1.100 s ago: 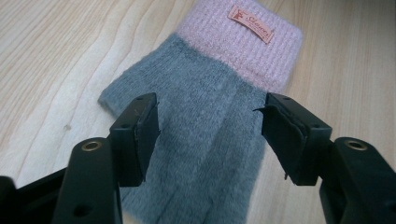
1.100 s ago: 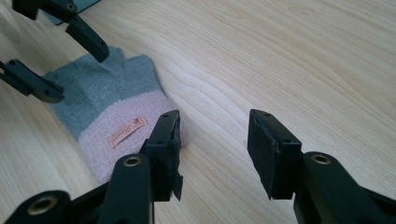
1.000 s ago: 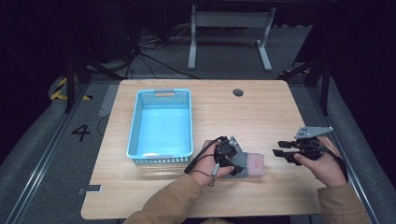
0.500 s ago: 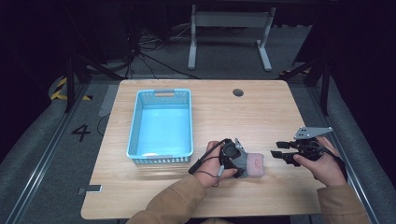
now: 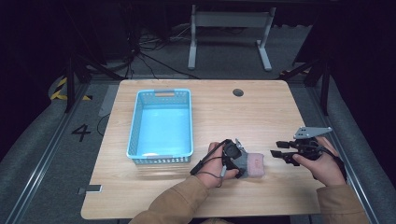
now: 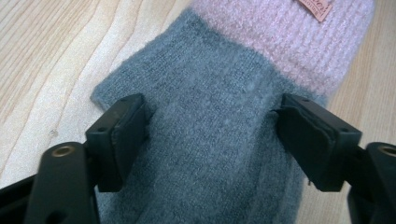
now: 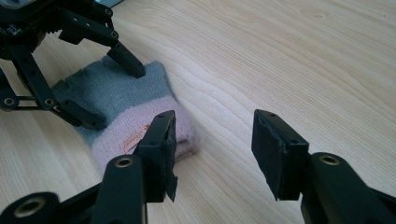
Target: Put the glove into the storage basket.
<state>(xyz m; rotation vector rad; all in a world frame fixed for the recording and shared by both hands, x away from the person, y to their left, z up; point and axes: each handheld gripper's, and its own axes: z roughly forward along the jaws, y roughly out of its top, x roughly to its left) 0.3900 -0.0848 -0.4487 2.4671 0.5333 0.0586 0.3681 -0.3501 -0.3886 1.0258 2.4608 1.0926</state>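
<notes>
Left gripper [image 5: 243,164] astride grey-and-pink knit glove [image 5: 252,164], jaws just opened wide, pads clear of the wool.
Blue basket [image 5: 161,157] toward desk's left edge; glove flat near front edge, right of centre; right gripper [image 5: 280,155] beside its pink cuff, jaws open and empty. Step: regrasping; next, likely closing squarely on the fabric.

Even overhead light brightens the counter [image 5: 280,107] in the high view while the room around it sinks into near-black. The picture is slightly soft. Both gripper views are well lit; the nearest jaws blur, and shadows stay faint.
</notes>
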